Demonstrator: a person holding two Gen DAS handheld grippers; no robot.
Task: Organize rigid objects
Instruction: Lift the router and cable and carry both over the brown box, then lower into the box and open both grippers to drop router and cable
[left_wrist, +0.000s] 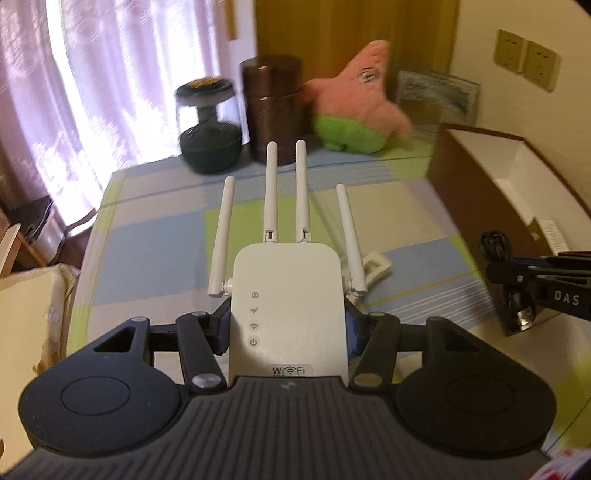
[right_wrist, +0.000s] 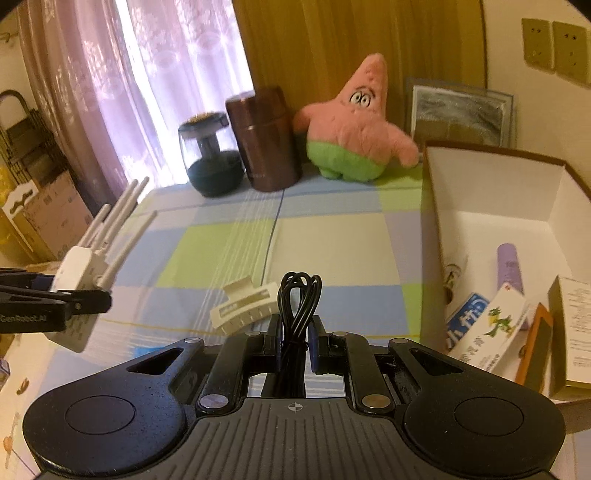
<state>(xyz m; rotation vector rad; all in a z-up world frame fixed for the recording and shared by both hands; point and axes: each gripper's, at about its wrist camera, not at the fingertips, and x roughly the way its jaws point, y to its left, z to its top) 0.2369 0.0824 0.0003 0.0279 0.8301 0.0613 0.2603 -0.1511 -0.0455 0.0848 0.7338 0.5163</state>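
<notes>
My left gripper (left_wrist: 288, 325) is shut on a white WiFi repeater (left_wrist: 288, 306) with several antennas, held above the checked tablecloth; it also shows at the left of the right wrist view (right_wrist: 79, 269). My right gripper (right_wrist: 295, 332) is shut on a bundled black cable (right_wrist: 297, 310), held above the table; the cable also shows at the right of the left wrist view (left_wrist: 517, 302). A cream hair claw clip (right_wrist: 245, 306) lies on the cloth just ahead of the right gripper and shows behind the repeater (left_wrist: 375, 267).
An open brown box with a white inside (right_wrist: 480, 192) stands at the right, holding medicine boxes (right_wrist: 487, 332) and a purple tube (right_wrist: 509, 269). At the back stand a dark glass jar (right_wrist: 210, 158), a brown canister (right_wrist: 266, 140), a pink star plush (right_wrist: 354, 122) and a framed picture (right_wrist: 458, 110).
</notes>
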